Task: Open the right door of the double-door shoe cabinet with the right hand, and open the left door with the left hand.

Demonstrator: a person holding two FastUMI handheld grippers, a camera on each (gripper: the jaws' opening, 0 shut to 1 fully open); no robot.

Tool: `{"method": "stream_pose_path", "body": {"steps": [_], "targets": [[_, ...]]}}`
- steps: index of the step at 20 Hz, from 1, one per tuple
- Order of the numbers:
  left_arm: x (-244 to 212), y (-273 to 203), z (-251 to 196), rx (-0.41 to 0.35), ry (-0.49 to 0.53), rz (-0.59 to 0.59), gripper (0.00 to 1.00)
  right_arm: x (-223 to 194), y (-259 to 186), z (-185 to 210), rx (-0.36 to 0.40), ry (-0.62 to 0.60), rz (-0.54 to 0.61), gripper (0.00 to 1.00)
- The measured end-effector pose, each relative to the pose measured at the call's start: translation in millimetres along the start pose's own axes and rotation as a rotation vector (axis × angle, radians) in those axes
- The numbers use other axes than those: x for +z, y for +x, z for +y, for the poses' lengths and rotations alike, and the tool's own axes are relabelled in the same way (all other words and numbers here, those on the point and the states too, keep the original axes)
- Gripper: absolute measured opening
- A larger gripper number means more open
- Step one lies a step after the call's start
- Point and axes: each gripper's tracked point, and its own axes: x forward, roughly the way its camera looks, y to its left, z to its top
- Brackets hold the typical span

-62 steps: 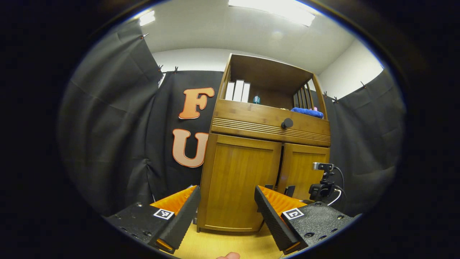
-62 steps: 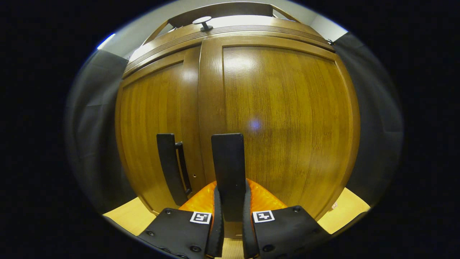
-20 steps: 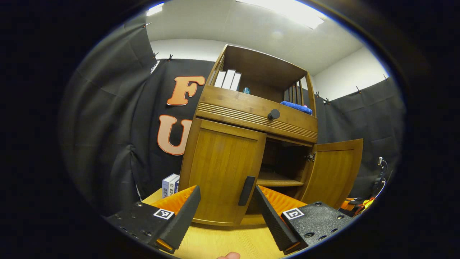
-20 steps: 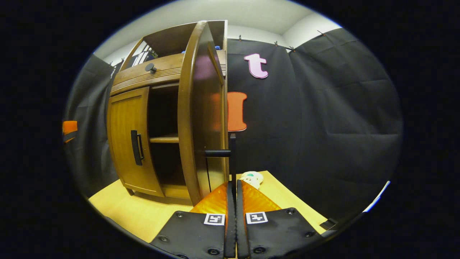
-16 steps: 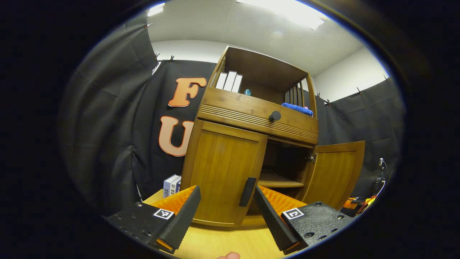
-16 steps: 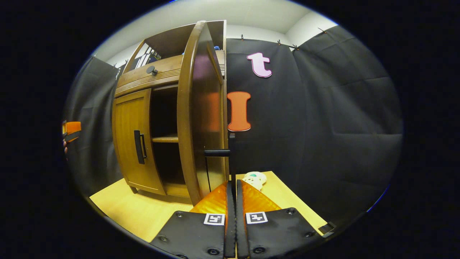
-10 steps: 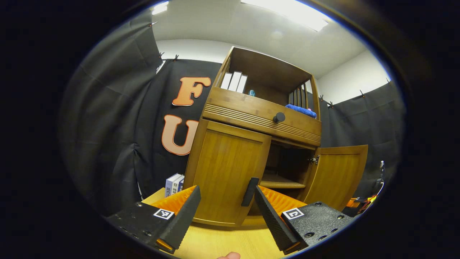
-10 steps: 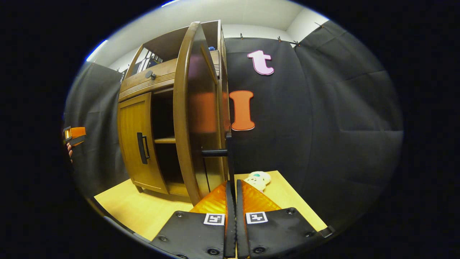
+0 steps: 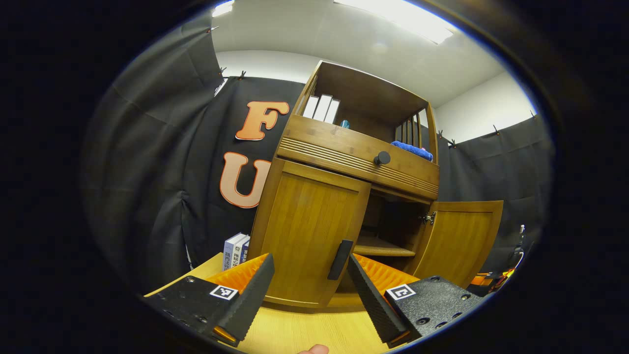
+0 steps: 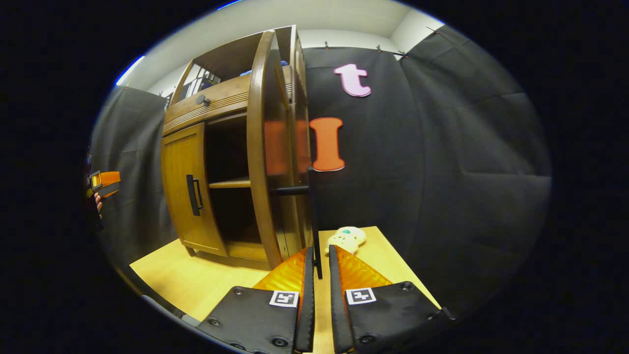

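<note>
Gaping right door (image 9: pixel 459 241), wood-grained left door (image 9: pixel 307 231), flat bar handle (image 9: pixel 340 259).

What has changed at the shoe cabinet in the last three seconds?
The right door swung open, pulled by the right gripper, whose fingers have now parted from the door's handle, letting go. The open left gripper came nearer the left door's handle. The left door stayed shut.

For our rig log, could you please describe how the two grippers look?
Left gripper and right gripper look alike: black grainy housing plates studded with round screws, a square black-and-white marker tag on each plate, and wedge-shaped jaws with ribbed faces.
</note>
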Motion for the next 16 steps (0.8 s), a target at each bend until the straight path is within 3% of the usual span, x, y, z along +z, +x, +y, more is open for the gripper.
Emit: {"method": "stream_pose_path", "body": {"steps": [1, 2, 4, 5, 6, 9, 10, 12, 13, 16], "targets": [[-1, 1, -1, -0.002, 0.0, 0.001, 0.95, 1, -12, -6, -0.025, 0.005, -0.012, 0.1], [-1, 3, -3, -0.005, 0.0, 0.002, 0.95, 5, -23, -12, -0.049, 0.009, -0.031, 0.34], [-4, 8, -6, -0.016, 0.002, 0.007, 0.95, 11, -44, -16, -0.094, 0.017, -0.062, 0.34], [-6, 11, -9, -0.022, 0.001, 0.012, 0.95, 15, -54, -18, -0.118, 0.018, -0.072, 0.07], [-8, 13, -11, -0.028, 0.001, 0.019, 0.95, 20, -64, -19, -0.143, 0.016, -0.082, 0.21], [-15, 20, -16, -0.042, 0.003, 0.038, 0.98, 41, -86, -10, -0.187, -0.006, -0.122, 0.2], [-17, 20, -18, -0.046, 0.006, 0.044, 0.95, 46, -91, 1, -0.187, -0.015, -0.129, 0.27], [-20, 23, -21, -0.052, 0.01, 0.051, 0.95, 54, -98, 30, -0.175, -0.014, -0.126, 0.14], [-20, 24, -22, -0.055, 0.012, 0.052, 0.95, 59, -99, 49, -0.146, -0.015, -0.131, 0.21], [-18, 25, -24, -0.058, 0.015, 0.048, 0.95, 77, -91, 97, -0.089, -0.065, -0.145, 0.21]]}}
